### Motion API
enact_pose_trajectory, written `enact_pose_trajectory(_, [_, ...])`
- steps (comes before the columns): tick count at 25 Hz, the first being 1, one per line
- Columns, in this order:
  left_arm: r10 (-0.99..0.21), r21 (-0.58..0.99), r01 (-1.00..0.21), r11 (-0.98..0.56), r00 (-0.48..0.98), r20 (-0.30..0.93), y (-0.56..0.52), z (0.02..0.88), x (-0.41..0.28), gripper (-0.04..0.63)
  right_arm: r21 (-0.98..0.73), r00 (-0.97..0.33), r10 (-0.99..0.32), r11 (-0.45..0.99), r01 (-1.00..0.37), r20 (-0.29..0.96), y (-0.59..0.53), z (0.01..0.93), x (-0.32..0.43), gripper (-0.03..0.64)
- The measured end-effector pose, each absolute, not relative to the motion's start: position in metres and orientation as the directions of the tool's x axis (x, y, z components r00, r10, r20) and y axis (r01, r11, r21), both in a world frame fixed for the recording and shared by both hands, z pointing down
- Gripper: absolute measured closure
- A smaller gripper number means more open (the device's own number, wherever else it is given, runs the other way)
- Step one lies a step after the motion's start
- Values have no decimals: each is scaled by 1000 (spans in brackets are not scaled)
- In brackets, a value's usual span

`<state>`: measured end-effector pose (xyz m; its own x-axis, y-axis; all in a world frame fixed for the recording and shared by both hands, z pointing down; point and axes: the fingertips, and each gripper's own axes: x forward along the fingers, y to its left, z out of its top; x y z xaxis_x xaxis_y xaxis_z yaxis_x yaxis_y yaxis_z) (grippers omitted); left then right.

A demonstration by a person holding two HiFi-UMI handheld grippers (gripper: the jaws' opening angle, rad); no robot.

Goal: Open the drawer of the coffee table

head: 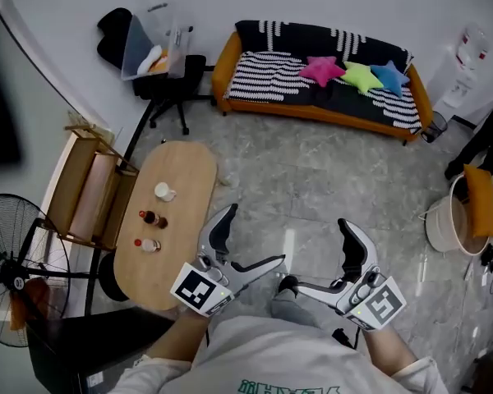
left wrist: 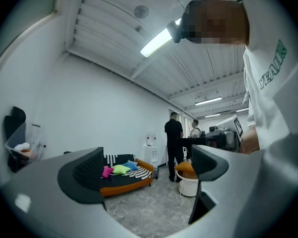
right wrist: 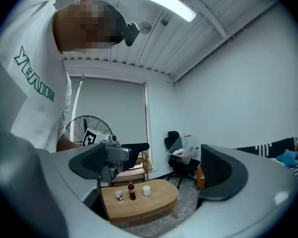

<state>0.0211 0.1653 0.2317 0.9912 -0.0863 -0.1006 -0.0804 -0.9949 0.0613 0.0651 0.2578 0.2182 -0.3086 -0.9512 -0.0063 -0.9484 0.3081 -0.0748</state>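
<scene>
The oval wooden coffee table (head: 181, 179) stands to my left on the stone floor, and its front edge (right wrist: 139, 213) also shows in the right gripper view. On it are a white cup (head: 163, 192) and two small bottles (head: 151, 218). I cannot make out a drawer front or handle. My left gripper (head: 255, 235) hangs open in the air just right of the table, holding nothing. My right gripper (head: 314, 254) is open too, further right, its jaws (right wrist: 156, 167) pointing toward the table from a distance. The left gripper view looks between open jaws (left wrist: 146, 167) at the room's far side.
A striped orange sofa (head: 279, 76) with coloured cushions lines the far wall. An office chair carrying a plastic box (head: 160, 52) stands behind the table. A wooden rack (head: 86, 191) and a fan (head: 12, 245) flank the table's left. A white bucket (head: 444, 224) sits right; two people (left wrist: 175, 143) stand beyond.
</scene>
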Motion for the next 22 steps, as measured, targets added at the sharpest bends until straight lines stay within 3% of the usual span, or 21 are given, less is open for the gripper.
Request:
enact_pose_trajectory(13, [-329,69,-323,-944,938,-111,55,230,78,57,-58,-431,-902,429,-901,15,178,223,167,28])
enact_pose_trajectory(22, [-510,84,-503,-860,848,-141,-66,242,97,57,-49,-583,-811,581,-813,49,47,239,209,28])
